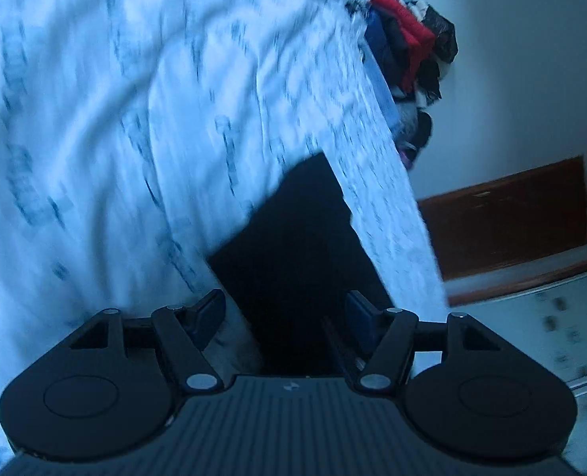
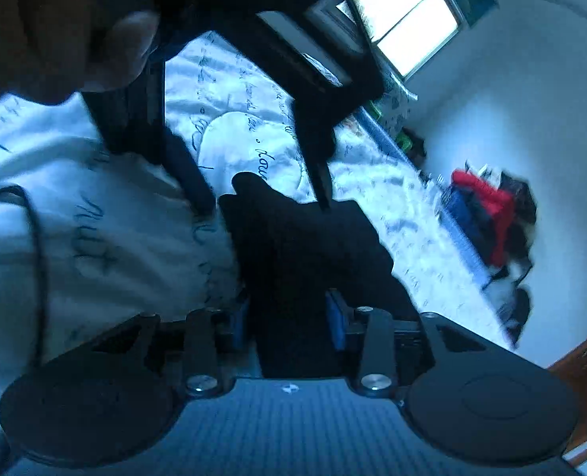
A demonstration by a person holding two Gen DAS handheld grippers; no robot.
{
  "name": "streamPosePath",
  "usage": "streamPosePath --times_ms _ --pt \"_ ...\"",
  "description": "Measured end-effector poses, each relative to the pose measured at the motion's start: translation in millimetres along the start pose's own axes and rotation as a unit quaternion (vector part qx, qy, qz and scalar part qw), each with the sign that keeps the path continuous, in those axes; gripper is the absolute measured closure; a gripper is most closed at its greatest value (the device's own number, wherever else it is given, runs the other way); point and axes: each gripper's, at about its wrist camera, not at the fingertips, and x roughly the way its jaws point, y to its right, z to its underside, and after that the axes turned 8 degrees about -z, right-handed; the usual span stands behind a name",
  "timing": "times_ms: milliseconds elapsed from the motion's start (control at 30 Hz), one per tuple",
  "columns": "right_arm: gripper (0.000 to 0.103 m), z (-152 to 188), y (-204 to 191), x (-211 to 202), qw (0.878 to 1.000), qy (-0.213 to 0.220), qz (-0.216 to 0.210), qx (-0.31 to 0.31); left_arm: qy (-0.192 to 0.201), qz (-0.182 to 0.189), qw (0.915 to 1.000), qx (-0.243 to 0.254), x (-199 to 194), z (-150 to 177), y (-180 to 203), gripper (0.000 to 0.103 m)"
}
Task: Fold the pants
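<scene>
Black pants [image 2: 305, 246] blur shapelessly between right tongs [image 2: 289, 317], edges unclear.

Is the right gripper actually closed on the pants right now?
Looks so: the right gripper has dark pants fabric filling the gap between its blue pads; firmness of grip cannot be told.

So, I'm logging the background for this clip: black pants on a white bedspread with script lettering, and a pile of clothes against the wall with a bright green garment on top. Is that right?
Not quite: the garment on top of the pile of clothes is red, not green, as both wrist views show. The rest holds: black pants lie on the white bedspread with script lettering.
</scene>
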Motion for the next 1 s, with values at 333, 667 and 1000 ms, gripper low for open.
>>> streamPosePath --times_ms 333,667,1000 --pt "0.091 -0.7 82.4 -16.8 0.965 0.085 -0.100 0.226 -0.028 0.060 0.9976 -0.021 52.1 -20.7 18.2 0.043" --pt "0.090 30.8 148.6 -17.1 0.913 0.064 -0.144 0.377 -0.017 -0.005 0.9990 0.040 74.6 -37.5 38.2 0.066" --pt "0.089 43.8 162.9 12.3 0.893 0.034 -0.140 0.427 0.061 -0.065 0.9818 0.167 57.5 -11.4 75.8 0.079"
